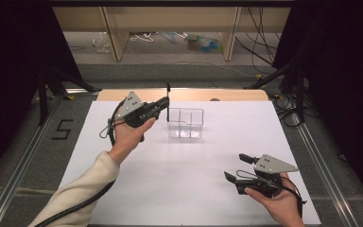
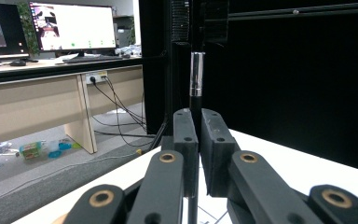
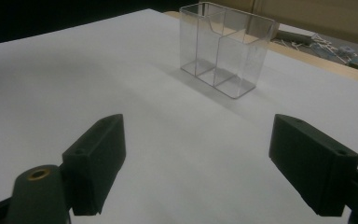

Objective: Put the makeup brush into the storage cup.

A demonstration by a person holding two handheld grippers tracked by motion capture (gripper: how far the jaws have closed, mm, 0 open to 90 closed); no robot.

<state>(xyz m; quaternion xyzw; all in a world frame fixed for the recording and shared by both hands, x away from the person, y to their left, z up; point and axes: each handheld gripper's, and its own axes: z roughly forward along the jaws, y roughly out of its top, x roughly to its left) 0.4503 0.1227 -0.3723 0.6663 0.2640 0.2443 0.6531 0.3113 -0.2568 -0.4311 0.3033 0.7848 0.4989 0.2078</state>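
The pen [image 1: 168, 101] stands upright between the jaws of the left gripper [image 1: 165, 105], which are clenched on its thin black shaft; in the left gripper view the pads pinch the shaft [image 2: 195, 122] and a silver band shows higher up on it. The pen hangs at the left end of the clear organizer [image 1: 186, 123], above the table and just beside the organizer's left wall; whether its tip touches the wall or the sheet cannot be told from the high view.

The organizer is a transparent box with inner dividers. In the right gripper view [image 3: 223, 46] it shows a stepped partition and separate compartments, and nothing can be seen inside them. It sits toward the far side of the white sheet [image 1: 184, 189], a little left of centre, well short of the sheet's far edge, where a strip of wooden tabletop [image 1: 123, 95] shows.

The right gripper [image 1: 236, 166] rests low near the sheet's near right corner, in the person's right hand [image 1: 276, 201], with its jaws released and spread wide, nothing between them. It lies well apart from the organizer, and bare white surface stretches between the two. The left hand [image 1: 127, 135] holds its gripper near the sheet's far left part, its cream sleeve [image 1: 75, 194] crossing the near left edge. Metal rails [image 1: 28, 151] run along both sides of the table
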